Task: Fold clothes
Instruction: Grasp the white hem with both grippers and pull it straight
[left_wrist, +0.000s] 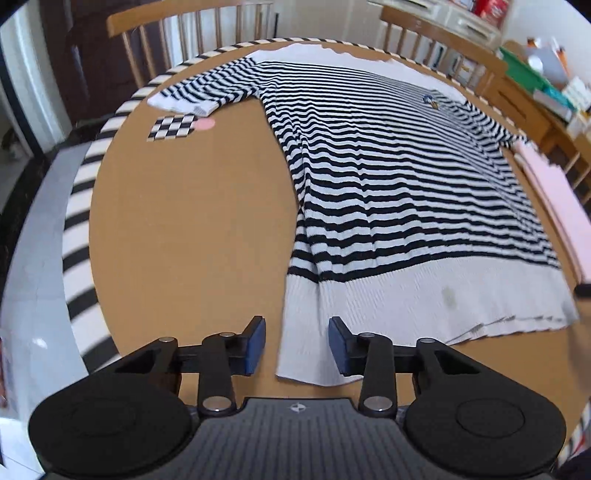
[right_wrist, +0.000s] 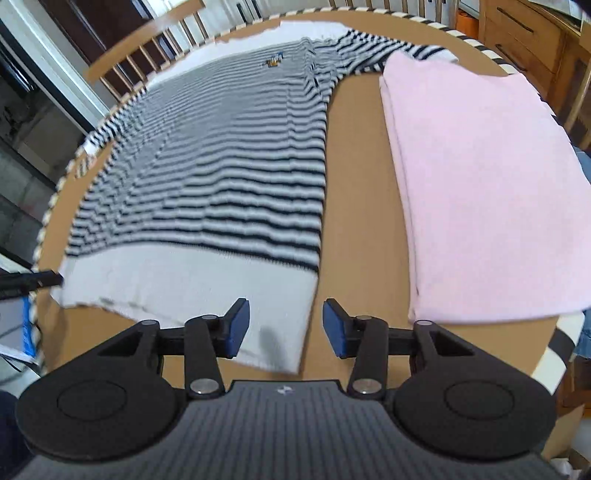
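A black-and-white striped sweater (left_wrist: 388, 177) lies flat on the round brown table (left_wrist: 184, 240), with its white hem toward me and both sleeves spread out at the far side. My left gripper (left_wrist: 297, 332) hovers over the hem's left corner. It is open, and its blue pads (left_wrist: 255, 343) stand apart on either side of the cloth edge without pressing it. In the right wrist view, the same sweater (right_wrist: 221, 166) fills the left half. My right gripper (right_wrist: 284, 317) is open over the hem's right corner, and nothing is pinched.
A folded pink garment (right_wrist: 480, 184) lies on the table to the right of the sweater. A checkered marker (left_wrist: 171, 126) and a pink dot (left_wrist: 204, 123) sit at the far left. Wooden chairs (left_wrist: 192, 14) ring the table, and a wooden drawer cabinet (right_wrist: 524, 37) stands behind them.
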